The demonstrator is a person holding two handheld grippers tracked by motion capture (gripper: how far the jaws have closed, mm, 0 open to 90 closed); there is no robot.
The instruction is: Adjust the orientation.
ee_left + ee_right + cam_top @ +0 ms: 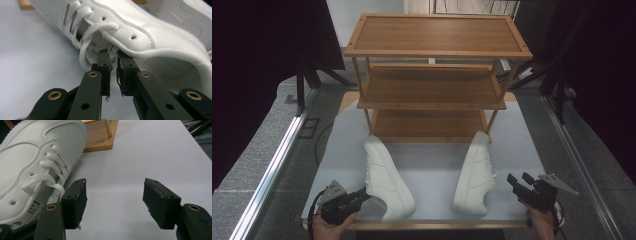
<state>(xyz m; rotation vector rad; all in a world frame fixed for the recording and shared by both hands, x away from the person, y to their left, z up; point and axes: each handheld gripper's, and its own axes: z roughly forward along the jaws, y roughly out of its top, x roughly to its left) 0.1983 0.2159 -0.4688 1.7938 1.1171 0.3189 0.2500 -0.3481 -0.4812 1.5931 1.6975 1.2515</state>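
Note:
Two white lace-up sneakers lie on the pale table top [432, 167]. The left sneaker [387, 175] [130, 27] points toward the rack. My left gripper [364, 194] [113, 53] is at its heel-side opening, jaws nearly together and pinched on the upper's edge beside the top lace hole. The right sneaker [474, 175] [30, 157] stands just left of my right gripper [519, 179] [113, 192]. That gripper is open over bare table with nothing between its pads. The right sneaker's sole [185, 17] also appears far off in the left gripper view.
A three-shelf wooden rack [432, 85] stands at the back of the table, all shelves bare; its foot [100, 135] is close to the right sneaker's toe. Metal rails and grey floor run along both table sides.

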